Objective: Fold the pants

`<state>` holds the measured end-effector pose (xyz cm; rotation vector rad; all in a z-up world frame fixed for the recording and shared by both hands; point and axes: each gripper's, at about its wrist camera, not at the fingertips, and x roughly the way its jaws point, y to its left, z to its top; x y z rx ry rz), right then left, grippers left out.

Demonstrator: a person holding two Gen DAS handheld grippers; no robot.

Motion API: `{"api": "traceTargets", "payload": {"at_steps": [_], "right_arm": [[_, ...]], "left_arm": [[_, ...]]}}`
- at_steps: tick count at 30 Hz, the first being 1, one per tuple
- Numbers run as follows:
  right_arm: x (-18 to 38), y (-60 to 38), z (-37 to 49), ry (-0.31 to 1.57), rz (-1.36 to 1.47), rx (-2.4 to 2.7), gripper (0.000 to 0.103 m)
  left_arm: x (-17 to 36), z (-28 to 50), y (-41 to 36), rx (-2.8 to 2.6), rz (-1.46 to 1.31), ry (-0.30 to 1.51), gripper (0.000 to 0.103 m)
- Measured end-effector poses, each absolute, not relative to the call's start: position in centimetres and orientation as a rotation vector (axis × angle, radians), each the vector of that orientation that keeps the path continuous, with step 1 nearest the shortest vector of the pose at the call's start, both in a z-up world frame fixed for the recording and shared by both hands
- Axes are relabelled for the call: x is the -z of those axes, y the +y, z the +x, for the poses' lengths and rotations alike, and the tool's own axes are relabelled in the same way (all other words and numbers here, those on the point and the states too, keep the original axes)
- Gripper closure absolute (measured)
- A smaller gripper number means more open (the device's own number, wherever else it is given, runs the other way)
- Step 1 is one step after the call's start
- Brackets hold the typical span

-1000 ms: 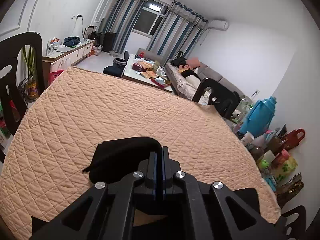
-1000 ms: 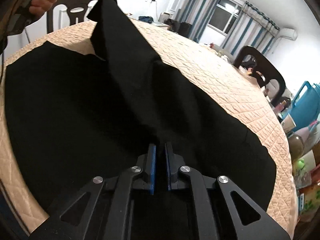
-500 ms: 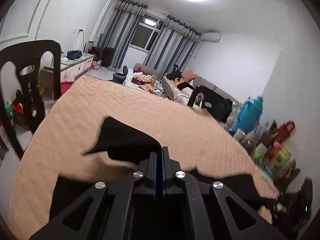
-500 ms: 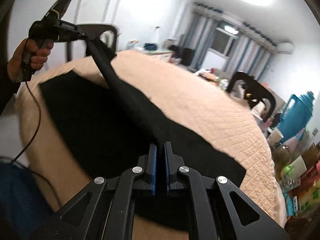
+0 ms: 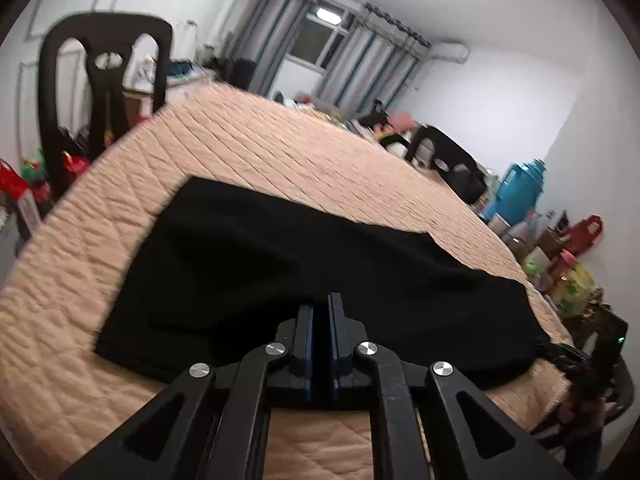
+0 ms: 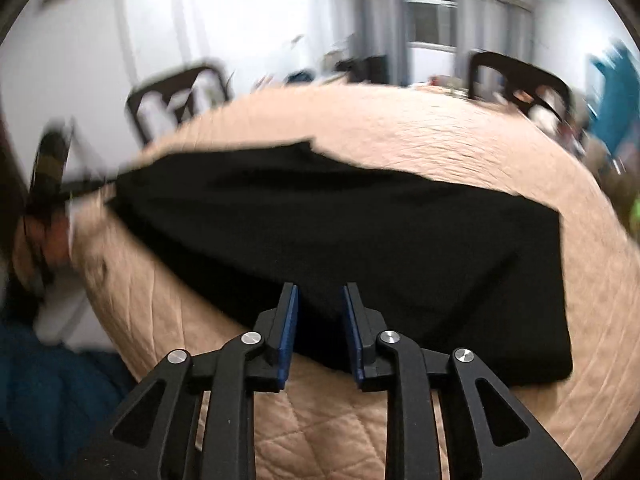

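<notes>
At the left end, the left gripper [image 5: 320,312] has its jaws just beginning to part, a narrow slit between the blue pads with dark cloth right at the tips; whether any fabric sits in it I cannot tell. The black pants [image 5: 304,268] lie on the quilted table cover [image 5: 280,148], long axis running left to right across both views. At the right end, the right gripper [image 6: 320,300] has its jaws opening, pads clear of the near hem, which lies between and just ahead of them. Neither seems nearer; each fronts its own end.
</notes>
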<state>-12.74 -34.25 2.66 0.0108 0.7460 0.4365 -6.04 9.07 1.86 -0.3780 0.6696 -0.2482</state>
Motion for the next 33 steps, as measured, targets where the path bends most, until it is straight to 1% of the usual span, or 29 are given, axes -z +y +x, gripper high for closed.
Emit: {"api": "traceTargets", "payload": {"at_steps": [2, 3, 9, 15, 19, 25, 26, 28, 30, 33], "right_arm": [[-2.3, -36.3, -12.8, 0.741, 0.131, -0.384, 0.077], [-1.9, -37.8, -13.0, 0.74, 0.214, -0.339, 0.077], [-1.0, -43.7, -15.1, 0.718, 0.491, -0.199, 0.077], [-0.8, -45.2, -14.9, 0.714, 0.557, -0.161, 0.077], [-0.5, -45.9, -14.4, 0.701, 0.598, -0.147, 0.077], [-0.5, -46.0, -14.7, 0.693, 0.629, -0.115, 0.074], [-0.5, -45.9, -14.6, 0.695, 0.628, -0.11, 0.073], [-0.6, -45.6, -14.5, 0.696, 0.614, -0.103, 0.068], [-0.7, -45.3, -14.3, 0.693, 0.601, -0.098, 0.065], [-0.7, -45.2, -14.1, 0.685, 0.598, -0.086, 0.064]], "left_arm": [[-1.5, -6.0, 9.9, 0.222, -0.412, 0.671, 0.086], [-1.1, -5.8, 10.3, 0.211, -0.443, 0.682, 0.079], [1.1, -5.3, 11.1, 0.218, -0.605, 0.732, 0.076], [1.8, -5.3, 12.6, 0.238, -0.745, 0.711, 0.072], [2.1, -5.2, 13.5, 0.236, -0.831, 0.696, 0.072], [2.1, -5.9, 13.6, 0.173, -0.849, 0.721, 0.071], [2.0, -6.0, 13.4, 0.16, -0.849, 0.727, 0.07], [1.7, -6.5, 13.1, 0.136, -0.854, 0.726, 0.061], [1.8, -6.8, 12.6, 0.12, -0.862, 0.725, 0.06], [1.8, -7.1, 12.2, 0.094, -0.874, 0.723, 0.06]]}}
